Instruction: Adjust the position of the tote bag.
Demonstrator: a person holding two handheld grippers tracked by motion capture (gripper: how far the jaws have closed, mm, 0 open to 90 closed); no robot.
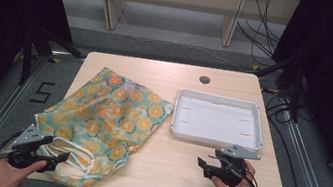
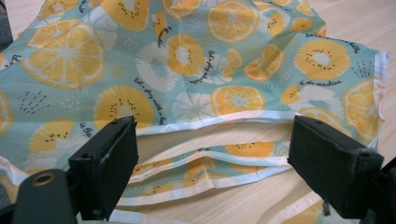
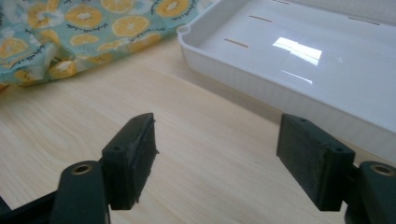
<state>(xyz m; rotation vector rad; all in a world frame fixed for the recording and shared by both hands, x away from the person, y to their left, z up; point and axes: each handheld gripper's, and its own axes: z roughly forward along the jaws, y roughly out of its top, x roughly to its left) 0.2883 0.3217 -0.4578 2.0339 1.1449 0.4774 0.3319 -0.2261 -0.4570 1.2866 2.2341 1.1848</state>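
Observation:
A teal cloth bag (image 1: 104,119) printed with orange slices lies flat on the left half of the wooden table, its white-trimmed mouth toward the near edge. My left gripper (image 1: 56,154) sits at that near-left corner, open, jaws pointing at the bag's mouth. In the left gripper view the bag (image 2: 196,70) spreads ahead of my left gripper (image 2: 212,154), whose jaws stand wide apart in front of the white hem, nothing pinched. My right gripper (image 1: 204,166) rests open at the near right, just in front of the white tray (image 1: 177,125). In the right gripper view my right gripper (image 3: 217,144) holds nothing.
The white tray (image 3: 224,70) is shallow with a raised rim and holds nothing. A dark round hole (image 1: 204,80) sits near the table's far edge. Bare wood (image 3: 93,121) lies between bag and tray. Cables and black frame rails run beside the table.

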